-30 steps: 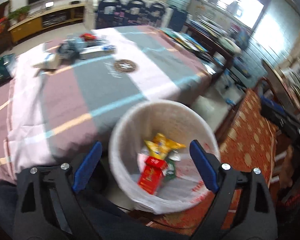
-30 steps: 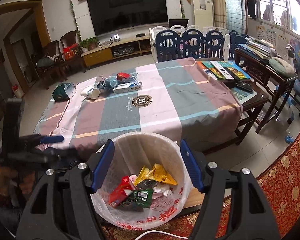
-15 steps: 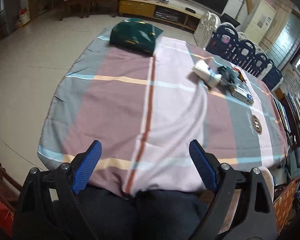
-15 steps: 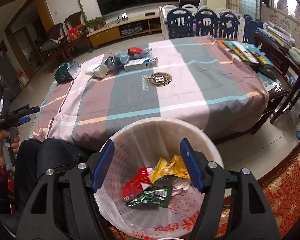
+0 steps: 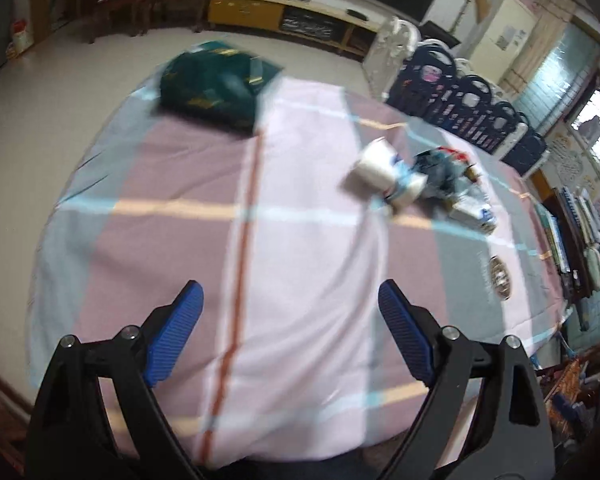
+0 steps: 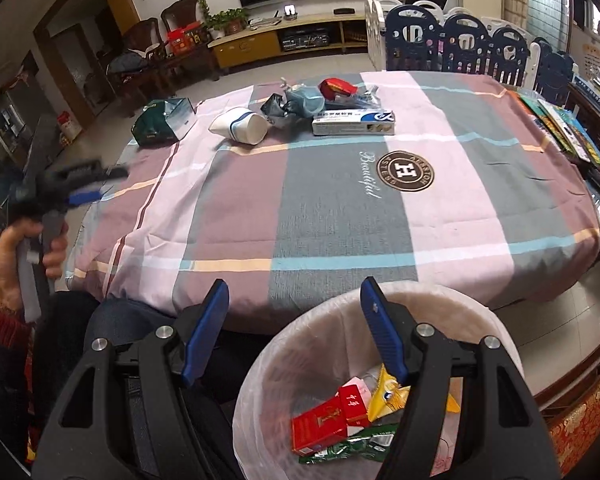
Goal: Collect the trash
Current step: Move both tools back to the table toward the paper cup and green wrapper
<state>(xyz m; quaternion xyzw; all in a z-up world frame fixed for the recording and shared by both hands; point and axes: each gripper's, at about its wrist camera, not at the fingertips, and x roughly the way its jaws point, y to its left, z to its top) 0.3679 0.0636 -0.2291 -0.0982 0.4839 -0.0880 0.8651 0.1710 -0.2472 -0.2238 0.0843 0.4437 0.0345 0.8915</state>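
Trash lies on the striped tablecloth: a dark green bag, a white paper cup on its side, crumpled grey wrappers, a red packet and a long white-and-blue box. A lined bin below the near table edge holds red, yellow and green packets. My left gripper is open over the near cloth with nothing in it. My right gripper is open above the bin's rim, also holding nothing.
A hand holds the left gripper at the table's left end. Books lie along the right edge. Blue and white chairs stand behind the table, a TV cabinet beyond. A patterned red rug lies at the right.
My left gripper swung from above the bin to the left end of the table, then moved in over the cloth. My right gripper sank and shifted left, so the bin now sits at its right.
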